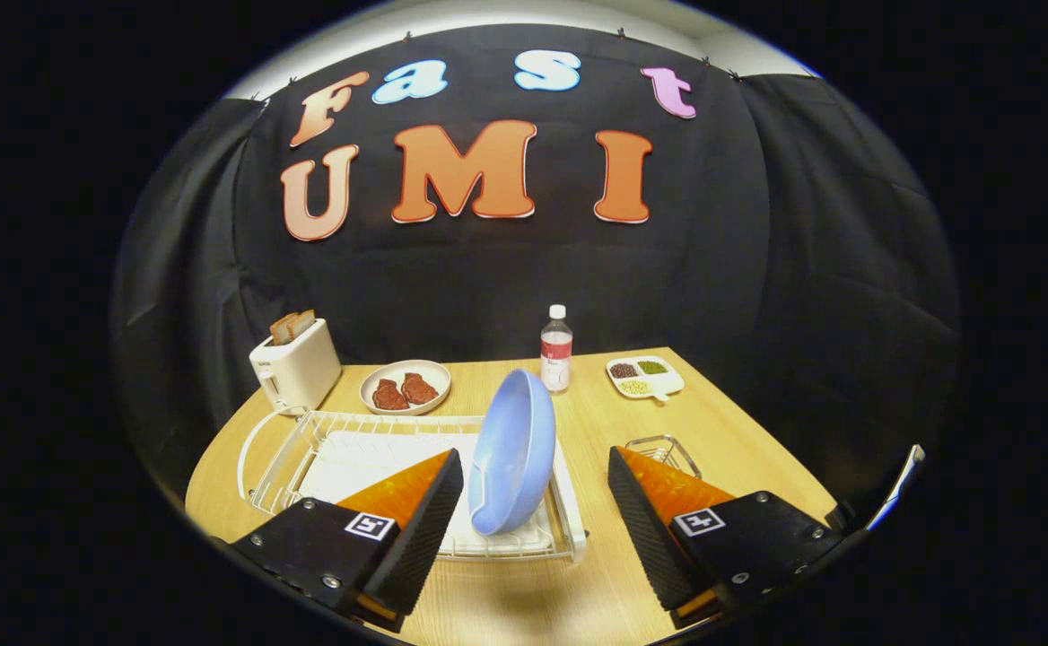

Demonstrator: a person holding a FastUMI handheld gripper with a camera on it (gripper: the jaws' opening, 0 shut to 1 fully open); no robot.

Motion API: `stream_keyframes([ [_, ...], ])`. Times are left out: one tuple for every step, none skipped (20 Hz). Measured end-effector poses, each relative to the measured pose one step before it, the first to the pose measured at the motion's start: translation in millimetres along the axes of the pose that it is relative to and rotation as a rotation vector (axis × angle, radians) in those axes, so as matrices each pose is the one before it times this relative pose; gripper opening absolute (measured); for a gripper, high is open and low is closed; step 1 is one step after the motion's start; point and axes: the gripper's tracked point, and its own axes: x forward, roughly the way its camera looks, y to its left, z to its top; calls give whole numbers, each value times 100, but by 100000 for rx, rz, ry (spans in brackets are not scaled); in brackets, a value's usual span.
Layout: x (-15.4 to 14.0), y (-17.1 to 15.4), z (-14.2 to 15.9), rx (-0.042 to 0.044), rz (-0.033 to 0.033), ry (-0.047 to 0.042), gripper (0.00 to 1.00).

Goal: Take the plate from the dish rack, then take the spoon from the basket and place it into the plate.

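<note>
Your fingers are spread wide, gripping nothing. Blue plate stands on edge between them, just ahead, at the right end of the white dish rack on the surface. Wire basket sits behind the right finger; spoon can't be made out. Far side: toaster, meat dish, bottle, divided tray.

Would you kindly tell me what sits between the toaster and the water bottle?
In the gripper view, a plate of meat sits between the toaster and the water bottle, on the table.
</note>
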Motion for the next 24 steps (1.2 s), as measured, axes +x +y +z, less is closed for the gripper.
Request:
stream_keyframes([
  [585,452,74,1359,85,545,95],
  [768,277,-133,51,-190,1466,91],
  [917,274,-400,-536,111,1669,89],
  [694,347,-142,-498,551,963,87],
  [670,222,-171,-694,181,845,86],
  [541,193,-122,-715,72,704,83],
  [490,-186,-137,-666,-986,419,81],
  [653,95,-18,-528,-223,738,78],
  [480,183,-80,227,88,1009,75],
  [521,10,-162,13,-528,900,69],
  [419,-212,-179,-683,-1421,944,64],
  [425,-298,-72,-1343,-1754,682,54],
  [354,-280,-36,-1281,-1821,438,48],
  [222,-354,9,-956,-2169,483,39],
  [94,-197,240,-394,-1537,-603,30],
  [89,-72,114,208,-915,351,26],
  [-26,-438,48,428,-2282,101,25],
  [41,-647,446,-53,-3092,-1054,20],
  [-17,-601,678,234,-3015,-1938,17],
  [134,-445,551,-67,-2154,-1082,12],
  [-10,-283,194,-565,-1379,190,9],
  [39,92,-74,-673,-188,1789,7],
  [99,-179,178,-777,-1283,111,7],
  [-19,17,265,-531,-880,-544,7],
])
